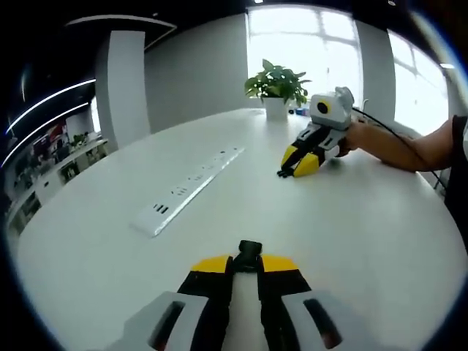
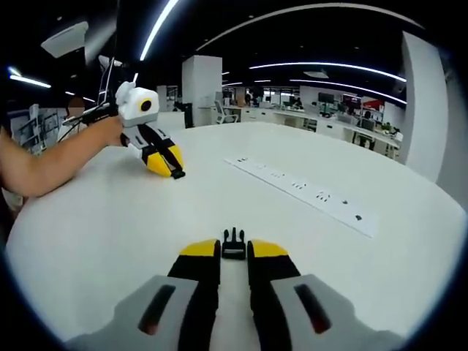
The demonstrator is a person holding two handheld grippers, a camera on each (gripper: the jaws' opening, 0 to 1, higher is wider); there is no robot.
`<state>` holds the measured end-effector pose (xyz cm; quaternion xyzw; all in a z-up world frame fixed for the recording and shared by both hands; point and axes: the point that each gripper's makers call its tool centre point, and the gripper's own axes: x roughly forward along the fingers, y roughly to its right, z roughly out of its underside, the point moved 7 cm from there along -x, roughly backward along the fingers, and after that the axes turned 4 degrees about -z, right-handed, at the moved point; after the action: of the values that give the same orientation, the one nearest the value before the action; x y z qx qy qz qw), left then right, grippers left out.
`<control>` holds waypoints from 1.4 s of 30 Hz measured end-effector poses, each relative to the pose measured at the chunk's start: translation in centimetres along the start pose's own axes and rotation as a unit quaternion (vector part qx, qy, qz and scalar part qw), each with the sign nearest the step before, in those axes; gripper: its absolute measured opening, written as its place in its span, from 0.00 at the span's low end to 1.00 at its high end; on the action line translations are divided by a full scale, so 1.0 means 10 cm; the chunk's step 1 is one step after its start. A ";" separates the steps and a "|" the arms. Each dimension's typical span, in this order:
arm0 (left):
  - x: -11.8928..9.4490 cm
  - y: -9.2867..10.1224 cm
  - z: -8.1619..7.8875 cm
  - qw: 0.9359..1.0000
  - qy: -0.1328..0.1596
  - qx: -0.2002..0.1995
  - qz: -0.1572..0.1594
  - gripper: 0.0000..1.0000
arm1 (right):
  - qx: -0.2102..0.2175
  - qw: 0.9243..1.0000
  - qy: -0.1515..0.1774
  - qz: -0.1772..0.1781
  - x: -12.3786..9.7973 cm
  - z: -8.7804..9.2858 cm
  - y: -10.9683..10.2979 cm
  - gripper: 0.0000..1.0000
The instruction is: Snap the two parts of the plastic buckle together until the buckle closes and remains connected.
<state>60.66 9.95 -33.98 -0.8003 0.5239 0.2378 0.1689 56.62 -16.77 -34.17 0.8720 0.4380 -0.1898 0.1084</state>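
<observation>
Left gripper (image 1: 245, 267) pinched one black buckle part (image 1: 249, 252) at its tips above the white table (image 1: 365, 219). Right gripper (image 2: 234, 252) likewise clamped the pronged buckle part (image 2: 233, 245). The grippers stood well apart.

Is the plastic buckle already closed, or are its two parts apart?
Apart. The left gripper holds one buckle part, and the right gripper holds the pronged part, far apart across the table.
</observation>
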 end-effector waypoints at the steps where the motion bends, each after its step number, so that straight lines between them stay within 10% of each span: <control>1: 0.00 0.00 0.00 1.000 0.000 0.000 0.000 0.12 | 0.000 1.000 0.000 0.000 0.00 0.00 0.00 0.13; 42: 0.00 0.03 0.02 1.000 0.015 0.002 0.017 0.13 | -0.001 1.000 0.000 -0.002 -0.01 0.02 -0.05 0.11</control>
<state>60.33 9.95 -34.10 -0.7943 0.5407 0.2277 0.1581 56.11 -16.58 -34.29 0.8708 0.4401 -0.1901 0.1086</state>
